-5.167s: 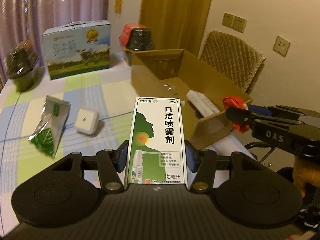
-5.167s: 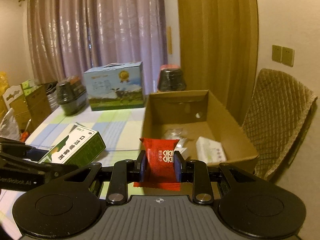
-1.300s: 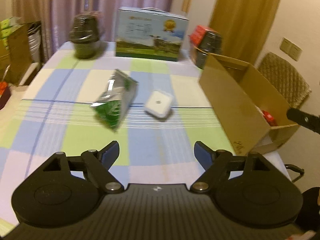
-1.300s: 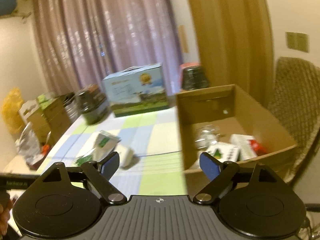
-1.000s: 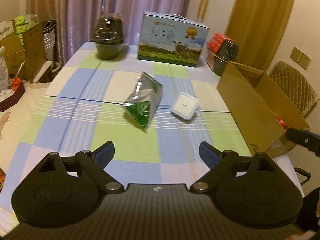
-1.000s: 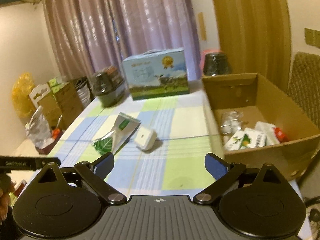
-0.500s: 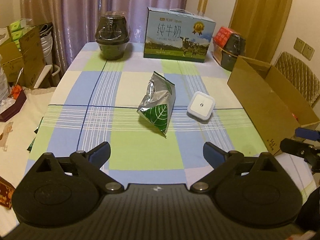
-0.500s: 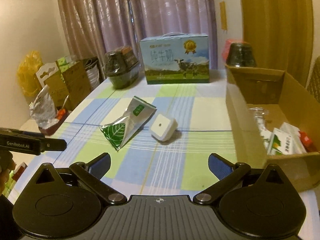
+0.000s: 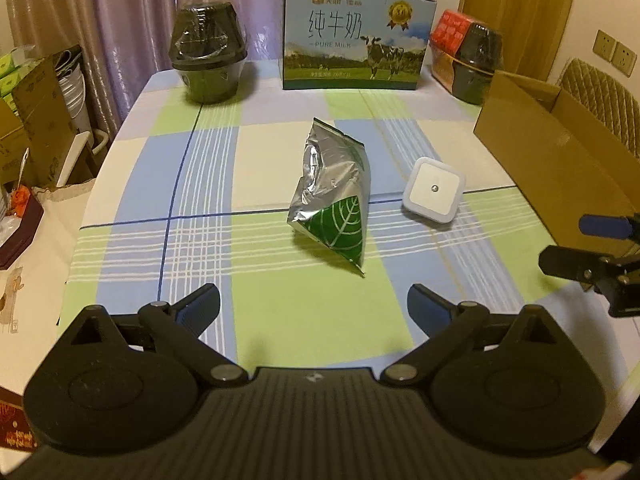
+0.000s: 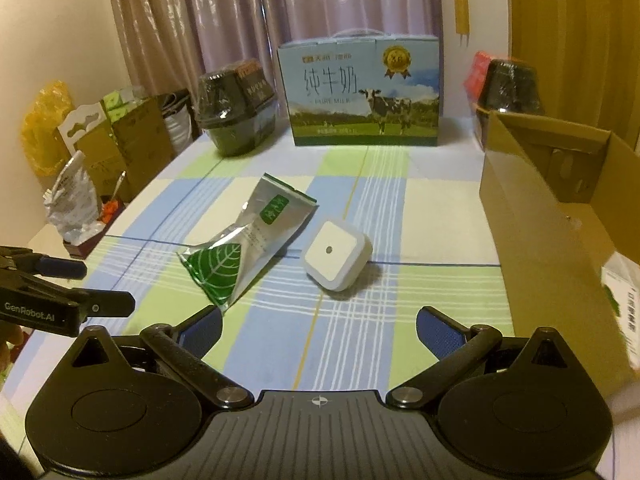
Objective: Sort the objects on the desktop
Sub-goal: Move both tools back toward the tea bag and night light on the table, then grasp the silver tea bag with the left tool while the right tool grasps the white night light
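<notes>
1. Left gripper (image 9: 314,304) spread wide, nothing between its blue-padded fingers (image 9: 200,306), poised over the near part of the checked blue, green and white tablecloth (image 9: 168,184)
2. Right gripper (image 10: 318,326) likewise spread wide and empty, above the same cloth, pads (image 10: 438,334) apart from every object
3. Crinkled silver foil pouch with a green leaf print (image 9: 334,200) lying flat mid-table, leaf end toward the grippers, beyond and between the left fingers
4. Small white rounded-square plastic night light with a dark centre dot (image 9: 434,190) resting just beside the pouch, on its right, not touching it in the right wrist view (image 10: 336,254)
5. Open brown cardboard box (image 10: 532,216) standing at the table's right edge, near the night light; a printed white carton partly visible inside at the frame edge
6. Blue milk carton case with a cow picture (image 9: 354,36) upright at the far edge, flanked by dark plastic-wrapped pots left (image 9: 208,66) and right (image 9: 478,64)
7. Right gripper's tip showing at the right edge of the left wrist view (image 9: 588,248), clear of the box wall
</notes>
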